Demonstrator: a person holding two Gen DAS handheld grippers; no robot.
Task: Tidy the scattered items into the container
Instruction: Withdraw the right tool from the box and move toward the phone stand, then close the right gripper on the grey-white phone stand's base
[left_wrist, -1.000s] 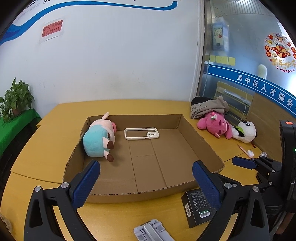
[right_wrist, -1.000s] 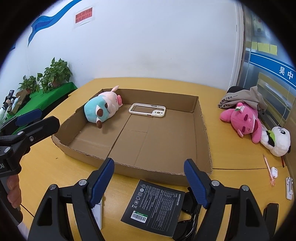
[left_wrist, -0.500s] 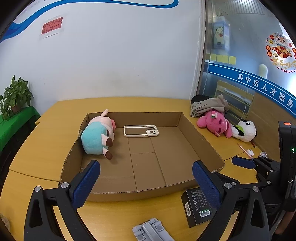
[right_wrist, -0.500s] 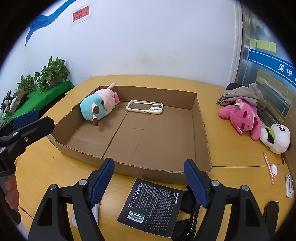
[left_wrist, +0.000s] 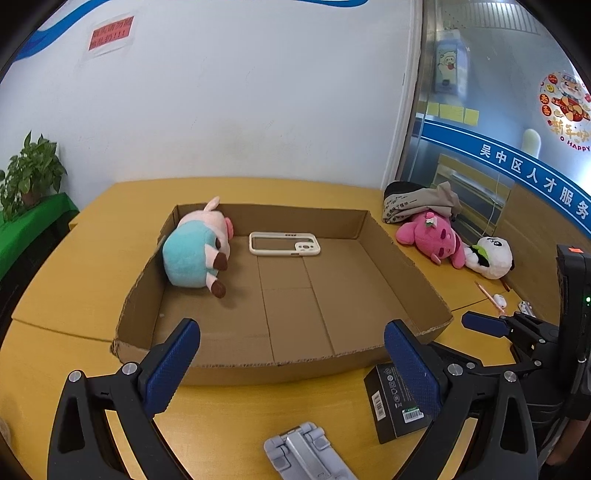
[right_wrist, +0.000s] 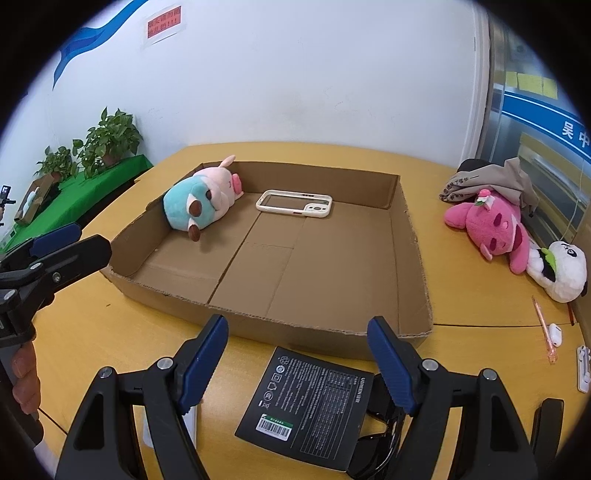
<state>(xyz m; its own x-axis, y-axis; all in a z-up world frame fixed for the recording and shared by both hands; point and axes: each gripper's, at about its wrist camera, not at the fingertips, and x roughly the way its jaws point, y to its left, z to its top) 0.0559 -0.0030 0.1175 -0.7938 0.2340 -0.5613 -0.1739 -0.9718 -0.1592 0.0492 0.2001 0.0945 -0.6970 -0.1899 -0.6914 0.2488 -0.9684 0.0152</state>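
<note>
A shallow cardboard box (left_wrist: 402, 254) (right_wrist: 410, 236) sits on the yellow table. Inside lie a teal-and-pink plush (left_wrist: 195, 254) (right_wrist: 201, 201) at the left and a cream phone case (left_wrist: 284, 244) (right_wrist: 294, 204) at the back. My left gripper (left_wrist: 291, 365) is open and empty, before the box's near wall. My right gripper (right_wrist: 297, 362) is open and empty above a black box (right_wrist: 312, 402) (left_wrist: 395, 402). A grey phone stand (left_wrist: 306, 456) lies below the left gripper. A pink plush (left_wrist: 432, 236) (right_wrist: 491, 227) and a panda plush (left_wrist: 491, 256) (right_wrist: 561, 269) lie right of the box.
A bundle of clothes (left_wrist: 417, 201) (right_wrist: 491, 181) lies behind the pink plush. A pink pen (right_wrist: 543, 325) and small white items (right_wrist: 583, 369) lie at the right. Dark sunglasses (right_wrist: 380, 439) sit beside the black box. Potted plants (right_wrist: 110, 136) stand on a green shelf at the left.
Both grippers have drawn back and risen slightly, so the box looks a little farther away. Both stay open. Nothing on the table has moved.
</note>
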